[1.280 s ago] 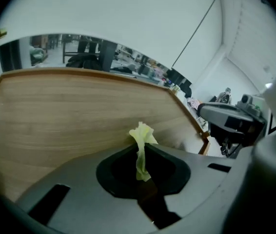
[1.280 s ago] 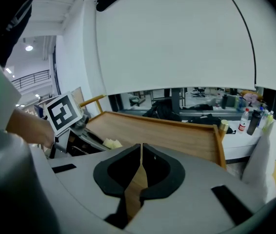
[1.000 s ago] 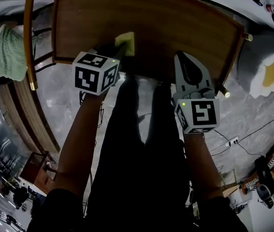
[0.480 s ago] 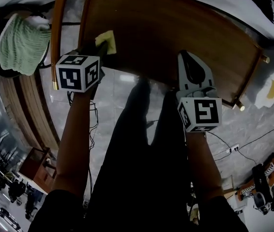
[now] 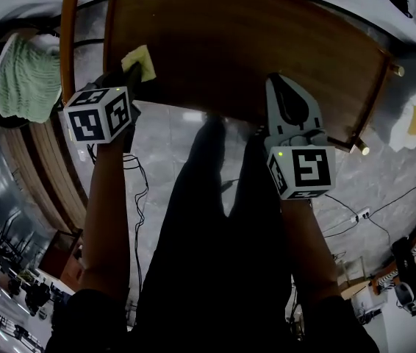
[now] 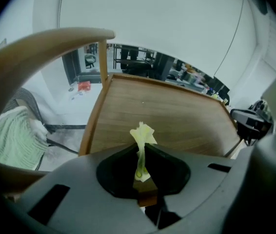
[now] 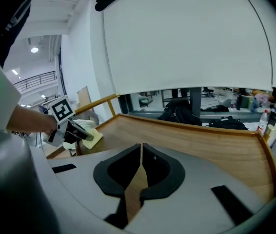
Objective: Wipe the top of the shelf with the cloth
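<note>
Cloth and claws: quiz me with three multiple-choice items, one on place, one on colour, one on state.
1. Where on the shelf top is the cloth?
A) near its left edge B) centre C) right end
2. The cloth's colour?
A) red B) pale yellow C) blue
3. The right claw is:
A) wide open B) shut on the cloth C) shut, empty
Answers: 1 A, the head view shows it at the left corner; 2 B, so in every view; 3 C, its jaws meet on nothing, while the left claw pinches the cloth.
</note>
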### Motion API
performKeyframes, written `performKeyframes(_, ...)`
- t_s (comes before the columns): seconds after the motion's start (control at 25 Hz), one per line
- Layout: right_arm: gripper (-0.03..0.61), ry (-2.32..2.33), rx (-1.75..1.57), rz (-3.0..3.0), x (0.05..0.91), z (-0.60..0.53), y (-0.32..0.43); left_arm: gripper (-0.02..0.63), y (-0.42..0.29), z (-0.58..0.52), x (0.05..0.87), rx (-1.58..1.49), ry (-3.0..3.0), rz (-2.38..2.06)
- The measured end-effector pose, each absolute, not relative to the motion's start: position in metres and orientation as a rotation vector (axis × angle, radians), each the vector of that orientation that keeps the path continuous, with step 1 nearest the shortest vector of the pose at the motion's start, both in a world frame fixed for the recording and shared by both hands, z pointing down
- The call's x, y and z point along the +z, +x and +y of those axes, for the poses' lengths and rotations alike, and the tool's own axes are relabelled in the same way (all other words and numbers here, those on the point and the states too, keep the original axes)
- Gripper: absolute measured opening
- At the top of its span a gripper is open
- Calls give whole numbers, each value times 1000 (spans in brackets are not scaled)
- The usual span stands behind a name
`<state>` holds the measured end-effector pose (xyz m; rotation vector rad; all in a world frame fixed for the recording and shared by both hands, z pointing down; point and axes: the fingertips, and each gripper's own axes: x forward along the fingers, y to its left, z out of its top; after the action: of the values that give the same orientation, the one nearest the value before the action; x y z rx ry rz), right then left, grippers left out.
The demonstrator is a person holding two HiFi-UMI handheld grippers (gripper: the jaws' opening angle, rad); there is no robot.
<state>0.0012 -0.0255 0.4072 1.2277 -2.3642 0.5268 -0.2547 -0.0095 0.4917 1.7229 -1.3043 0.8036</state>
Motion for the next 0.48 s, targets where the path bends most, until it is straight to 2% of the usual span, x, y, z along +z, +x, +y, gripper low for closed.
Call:
performKeyframes(0.16, 26, 1311, 527, -2342, 399, -21, 52, 37, -175, -8, 478, 741, 1826, -1167)
performKeyframes(0.48, 26, 1482, 530, -2236, 386, 5, 179, 37, 74, 22, 465, 692, 2028, -747)
